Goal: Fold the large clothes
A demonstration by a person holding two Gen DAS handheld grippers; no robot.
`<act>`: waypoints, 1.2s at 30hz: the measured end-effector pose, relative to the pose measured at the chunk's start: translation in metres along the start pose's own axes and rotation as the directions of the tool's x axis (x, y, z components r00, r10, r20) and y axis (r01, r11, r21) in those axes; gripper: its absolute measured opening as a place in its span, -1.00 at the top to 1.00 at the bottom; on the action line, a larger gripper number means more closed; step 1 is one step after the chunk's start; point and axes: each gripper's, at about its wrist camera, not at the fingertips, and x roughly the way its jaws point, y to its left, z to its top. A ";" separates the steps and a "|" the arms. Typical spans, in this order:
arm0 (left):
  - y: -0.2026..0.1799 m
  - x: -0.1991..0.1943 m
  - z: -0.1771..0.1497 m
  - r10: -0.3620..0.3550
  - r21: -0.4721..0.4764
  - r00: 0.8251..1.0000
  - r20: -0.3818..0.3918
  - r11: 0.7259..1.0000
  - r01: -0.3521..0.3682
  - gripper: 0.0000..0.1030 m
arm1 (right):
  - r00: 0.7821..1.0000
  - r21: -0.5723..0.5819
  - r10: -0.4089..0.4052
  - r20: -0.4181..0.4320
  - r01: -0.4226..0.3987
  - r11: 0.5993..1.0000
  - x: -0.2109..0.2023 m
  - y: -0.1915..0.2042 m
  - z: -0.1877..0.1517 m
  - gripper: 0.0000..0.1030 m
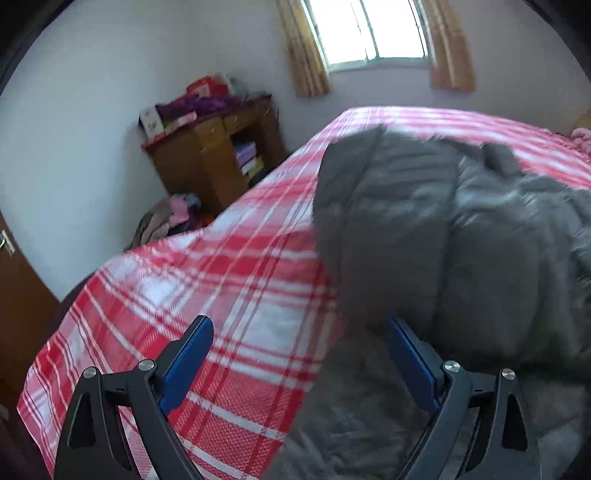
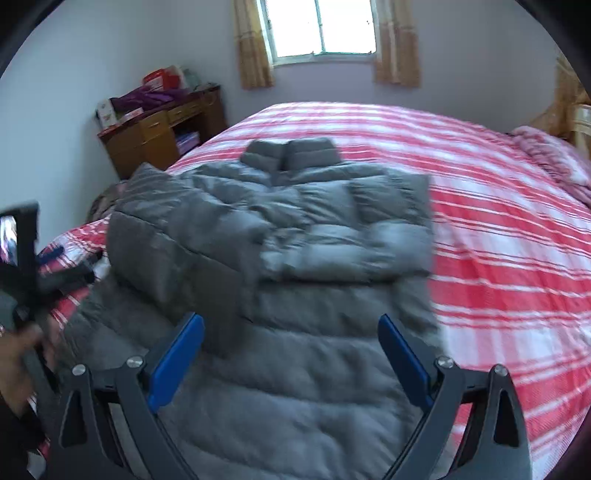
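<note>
Grey padded jacket (image 2: 280,236) lies on the bed (image 2: 498,236), on the red and white checked sheet, nearer to the left edge of the bed than to the right one. From my right wrist camera I see it face up, with the collar (image 2: 290,153) pointing to the far edge under the window (image 2: 319,29) and the hem toward me. Both sleeves are folded in over the chest: the right sleeve (image 2: 388,206) lies flat across it, and the left sleeve (image 2: 173,240) stands up as a thick bulge along the left side of the jacket.

My right gripper (image 2: 291,354) is open wide, the two blue pads apart and nothing between them. It hangs over the lower part of the jacket, near the hem. I cannot tell if it touches the cloth.

My left gripper (image 1: 299,354) is open wide too and holds nothing. It is at the left side of the jacket: its left pad (image 1: 188,362) is over the bare sheet, its right pad (image 1: 410,365) is over the grey cloth, just at the foot of the folded sleeve. In the right camera I see this gripper (image 2: 59,266) at the left edge of the bed, with my hand (image 2: 18,354) on its handle.

Wooden desk (image 2: 159,129) with piled things stands in the far left corner of the room. The pictures are a little blurred.
</note>
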 end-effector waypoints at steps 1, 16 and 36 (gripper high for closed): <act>0.000 0.007 -0.005 0.015 0.006 1.000 -0.010 1.000 -0.015 -0.82 | 1.000 -0.004 0.011 -0.007 -0.011 1.000 0.008 0.005 0.003 -0.88; 0.016 0.038 -0.020 0.005 -0.047 0.997 -0.082 0.999 -0.009 -0.83 | 0.999 -0.021 -0.039 -0.026 0.039 0.999 0.039 -0.002 0.013 0.75; 0.050 -0.012 0.030 -0.135 -0.055 0.986 -0.099 0.990 0.130 -0.86 | 0.966 0.154 -0.259 0.006 0.255 0.955 -0.009 -0.088 0.016 0.17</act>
